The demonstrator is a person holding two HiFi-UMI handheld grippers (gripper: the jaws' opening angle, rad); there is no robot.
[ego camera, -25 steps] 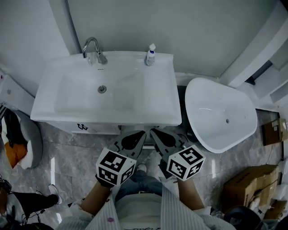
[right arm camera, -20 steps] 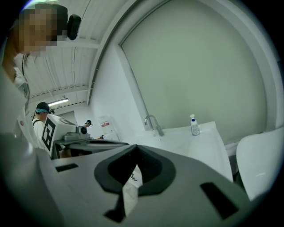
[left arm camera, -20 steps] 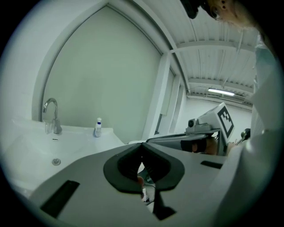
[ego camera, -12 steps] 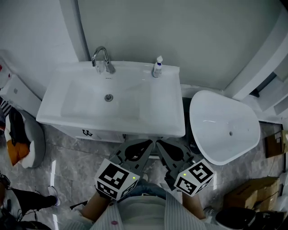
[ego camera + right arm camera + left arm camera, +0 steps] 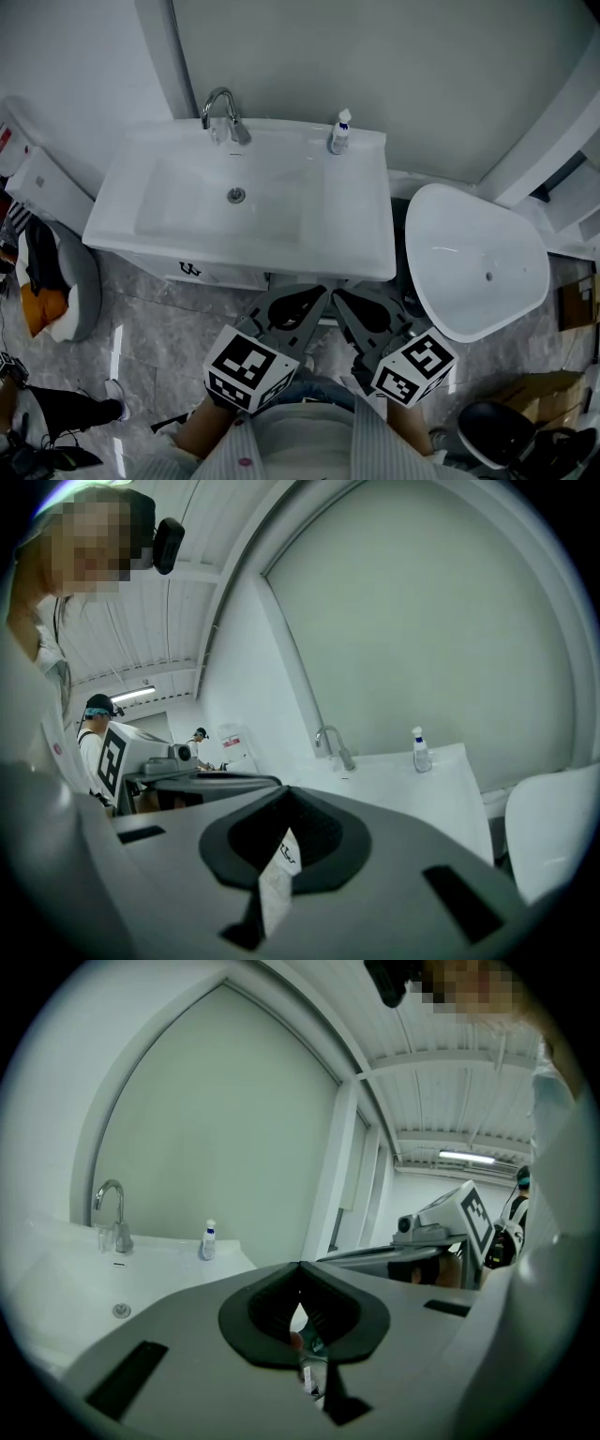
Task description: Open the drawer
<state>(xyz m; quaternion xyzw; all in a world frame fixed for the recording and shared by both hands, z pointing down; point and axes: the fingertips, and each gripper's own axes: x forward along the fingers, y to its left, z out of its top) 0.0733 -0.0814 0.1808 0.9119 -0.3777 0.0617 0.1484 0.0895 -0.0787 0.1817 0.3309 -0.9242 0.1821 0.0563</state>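
The white vanity front with the drawer (image 5: pixel 225 275) shows as a narrow strip under the sink basin (image 5: pixel 187 211), and I cannot make out a gap at it. My left gripper (image 5: pixel 317 292) and right gripper (image 5: pixel 339 294) sit side by side just in front of the vanity's right half, tips pointing at it. Both are shut, with nothing held. In the left gripper view the left gripper (image 5: pixel 300 1269) has its jaws meeting at the tip. The right gripper (image 5: pixel 284 794) looks the same in its own view.
A chrome faucet (image 5: pixel 222 111) and a small soap bottle (image 5: pixel 339 132) stand at the basin's back. A white oval tub (image 5: pixel 478 262) sits right of the vanity. A grey and orange bag (image 5: pixel 47 295) lies on the marble floor at left.
The head view has shifted, so the sink now sits further right and lower in frame. Both grippers stay shut and side by side in front of the vanity.
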